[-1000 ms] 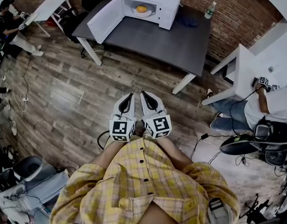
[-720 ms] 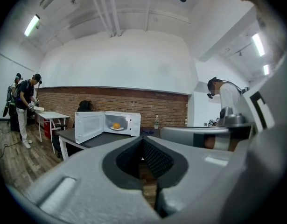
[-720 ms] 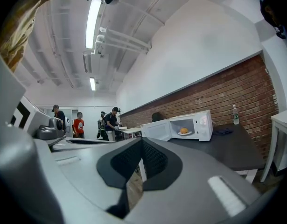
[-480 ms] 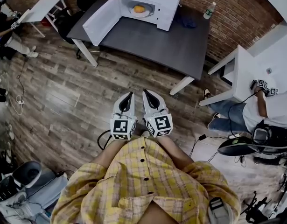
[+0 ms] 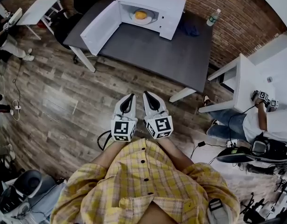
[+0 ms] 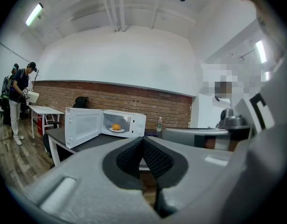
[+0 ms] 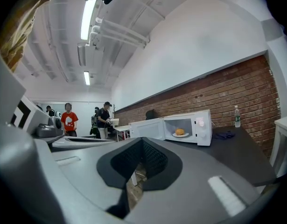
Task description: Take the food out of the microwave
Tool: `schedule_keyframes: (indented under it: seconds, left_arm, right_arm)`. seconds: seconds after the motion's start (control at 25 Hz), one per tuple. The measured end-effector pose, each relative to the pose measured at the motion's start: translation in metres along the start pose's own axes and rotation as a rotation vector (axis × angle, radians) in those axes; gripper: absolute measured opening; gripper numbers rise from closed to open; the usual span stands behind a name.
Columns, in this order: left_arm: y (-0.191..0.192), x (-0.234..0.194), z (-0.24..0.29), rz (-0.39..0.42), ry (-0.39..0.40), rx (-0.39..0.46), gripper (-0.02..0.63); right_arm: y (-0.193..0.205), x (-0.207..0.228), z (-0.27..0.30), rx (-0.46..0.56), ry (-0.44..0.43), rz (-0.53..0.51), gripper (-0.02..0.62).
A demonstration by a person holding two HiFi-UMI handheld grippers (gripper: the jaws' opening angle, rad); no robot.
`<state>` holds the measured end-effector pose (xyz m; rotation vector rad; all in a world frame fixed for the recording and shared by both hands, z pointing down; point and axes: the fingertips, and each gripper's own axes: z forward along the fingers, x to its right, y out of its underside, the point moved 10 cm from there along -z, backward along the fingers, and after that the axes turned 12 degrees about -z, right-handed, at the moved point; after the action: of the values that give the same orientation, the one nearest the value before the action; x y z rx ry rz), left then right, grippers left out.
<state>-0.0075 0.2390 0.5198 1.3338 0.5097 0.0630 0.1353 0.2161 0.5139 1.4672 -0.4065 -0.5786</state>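
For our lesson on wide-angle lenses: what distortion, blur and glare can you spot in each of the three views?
Head view: fisheye bows the dark table and floor planks, corners go black. Left gripper view: the left gripper fills the foreground, soft, while the microwave stays sharp. Right gripper view: the ceiling light is blown out.

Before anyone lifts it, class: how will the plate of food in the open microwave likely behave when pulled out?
The plate looks flat and rigid, so it probably slides out stiffly. The rounded orange food sits on top and may roll if the plate tilts. Both look small, so likely light.
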Motion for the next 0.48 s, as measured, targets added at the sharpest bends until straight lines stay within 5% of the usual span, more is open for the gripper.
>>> schedule_keyframes:
  seconds: [0.48]
  left_arm:
    - [-0.055, -0.074, 0.081, -0.005, 0.027, -0.005, -0.002]
  right_arm:
    - [-0.025, 0.027, 0.108, -0.003, 0.049, 0.002, 0.000]
